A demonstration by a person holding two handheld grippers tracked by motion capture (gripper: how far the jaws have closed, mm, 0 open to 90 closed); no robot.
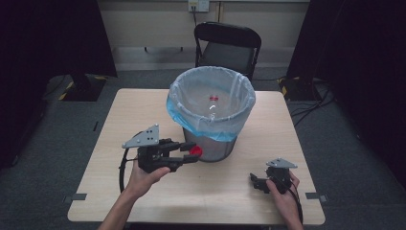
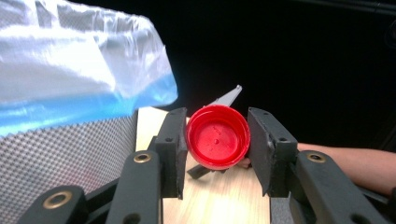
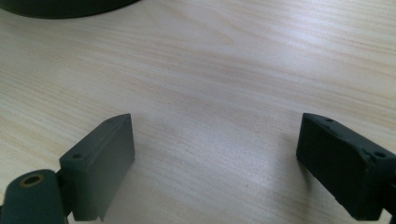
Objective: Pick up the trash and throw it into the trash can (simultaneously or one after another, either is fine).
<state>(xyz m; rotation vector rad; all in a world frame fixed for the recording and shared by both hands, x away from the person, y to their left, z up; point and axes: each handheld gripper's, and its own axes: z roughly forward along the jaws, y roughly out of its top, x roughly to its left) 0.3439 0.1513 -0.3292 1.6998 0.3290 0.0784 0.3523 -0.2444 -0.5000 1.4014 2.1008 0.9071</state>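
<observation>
We see bin standing on table, toward far middle. Bag sits in bin, folded over rim. Bottle lies inside bin. Chair stands behind table. Left gripper just before bin, near its base, cap between jaws. Right gripper at near right of table, well apart from bin.

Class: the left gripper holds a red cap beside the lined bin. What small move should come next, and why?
Probably lift the left gripper up toward the bin's rim. The red cap is clamped between its jaws, but low beside the mesh bin, below the bag-lined opening. A bottle already lies inside, so the cap likely belongs there. The right gripper rests open over the table.
</observation>
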